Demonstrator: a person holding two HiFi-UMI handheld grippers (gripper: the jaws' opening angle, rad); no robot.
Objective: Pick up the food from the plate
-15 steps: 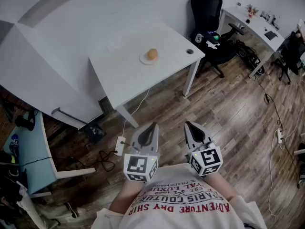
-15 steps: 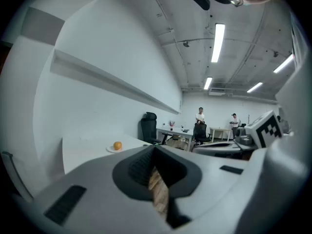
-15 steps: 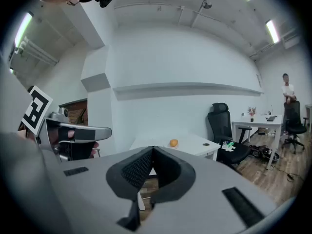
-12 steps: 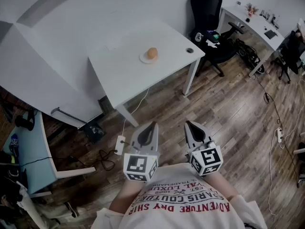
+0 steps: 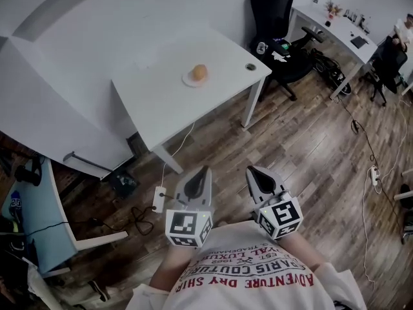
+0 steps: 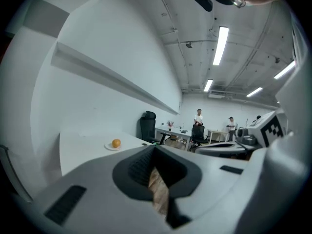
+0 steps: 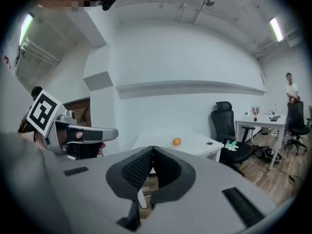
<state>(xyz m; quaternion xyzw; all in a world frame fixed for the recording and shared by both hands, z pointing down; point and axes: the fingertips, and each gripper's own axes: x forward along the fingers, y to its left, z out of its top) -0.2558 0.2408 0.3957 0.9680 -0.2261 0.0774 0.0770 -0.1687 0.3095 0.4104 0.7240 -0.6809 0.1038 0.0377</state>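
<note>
An orange, round piece of food (image 5: 200, 73) sits on a small white plate (image 5: 190, 80) on a white table (image 5: 161, 102), far ahead of me. The same food (image 6: 116, 143) shows small in the left gripper view, and the food (image 7: 177, 141) also in the right gripper view. My left gripper (image 5: 201, 172) and right gripper (image 5: 253, 171) are held close to my chest above the wooden floor, well short of the table. Both are shut with nothing between the jaws.
A black office chair (image 5: 274, 18) stands right of the table, with more desks (image 5: 335, 24) behind it. Cables and a power strip (image 5: 159, 199) lie on the floor under the table's near corner. People stand far off at the back (image 6: 198, 116).
The view has shifted a little: the table and plate now sit slightly further left and higher in the head view. Both grippers stay shut in the same place.
</note>
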